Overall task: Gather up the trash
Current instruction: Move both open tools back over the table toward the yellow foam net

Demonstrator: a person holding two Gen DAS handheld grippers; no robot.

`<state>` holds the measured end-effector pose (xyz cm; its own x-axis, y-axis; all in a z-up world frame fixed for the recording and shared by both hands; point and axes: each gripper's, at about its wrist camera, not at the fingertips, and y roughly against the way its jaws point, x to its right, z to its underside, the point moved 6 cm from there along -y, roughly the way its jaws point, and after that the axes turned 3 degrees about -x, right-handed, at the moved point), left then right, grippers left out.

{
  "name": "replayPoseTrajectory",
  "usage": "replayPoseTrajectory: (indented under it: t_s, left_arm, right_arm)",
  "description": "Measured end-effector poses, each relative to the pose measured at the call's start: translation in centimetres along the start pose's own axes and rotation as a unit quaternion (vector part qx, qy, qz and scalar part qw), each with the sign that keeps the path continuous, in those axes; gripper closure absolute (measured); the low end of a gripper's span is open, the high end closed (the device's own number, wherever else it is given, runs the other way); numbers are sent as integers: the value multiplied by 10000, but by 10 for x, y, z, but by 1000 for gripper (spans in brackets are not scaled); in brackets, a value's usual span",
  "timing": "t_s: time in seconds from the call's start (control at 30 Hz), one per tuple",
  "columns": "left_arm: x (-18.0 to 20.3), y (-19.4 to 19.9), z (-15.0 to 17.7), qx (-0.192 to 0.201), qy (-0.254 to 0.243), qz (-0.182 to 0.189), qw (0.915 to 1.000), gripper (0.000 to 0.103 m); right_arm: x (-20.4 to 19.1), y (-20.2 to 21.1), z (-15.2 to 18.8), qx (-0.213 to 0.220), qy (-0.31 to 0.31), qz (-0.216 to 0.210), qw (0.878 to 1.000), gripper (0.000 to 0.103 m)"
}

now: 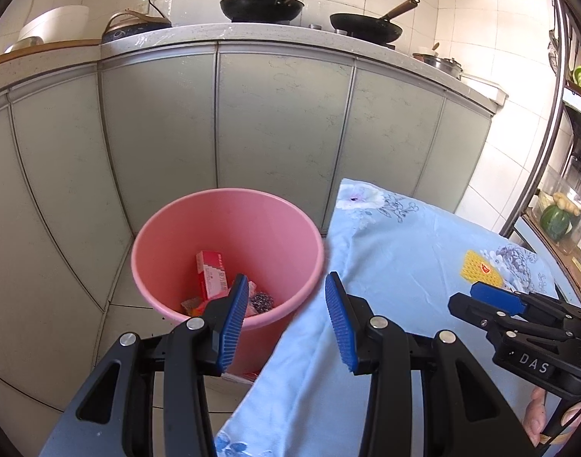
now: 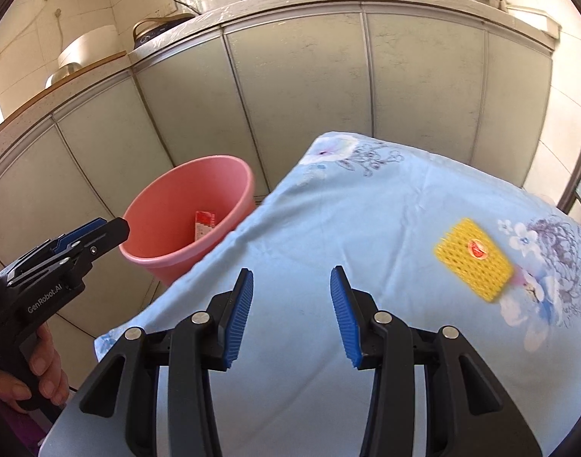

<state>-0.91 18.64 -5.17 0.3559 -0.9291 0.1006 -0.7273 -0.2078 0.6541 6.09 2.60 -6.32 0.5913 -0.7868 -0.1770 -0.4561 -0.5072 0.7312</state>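
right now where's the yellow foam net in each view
Left wrist: yellow foam net at right, on the blue floral cloth, just beyond the right gripper.
Right wrist: right of centre, on the cloth.
Shared landmark: pink bucket, left of the cloth.

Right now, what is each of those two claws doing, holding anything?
Left gripper: open, holding nothing, above the pink bucket.
Right gripper: open, holding nothing, over the blue cloth.
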Motion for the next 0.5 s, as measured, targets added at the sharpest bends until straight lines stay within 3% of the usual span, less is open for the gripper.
replayPoseTrajectory:
  t_s: [0.5]
  left_arm:
    - [51, -31, 29, -560, -313, 518, 9966, 62]
  right_arm:
    - [90, 40, 39, 118, -711, 976, 9926, 60]
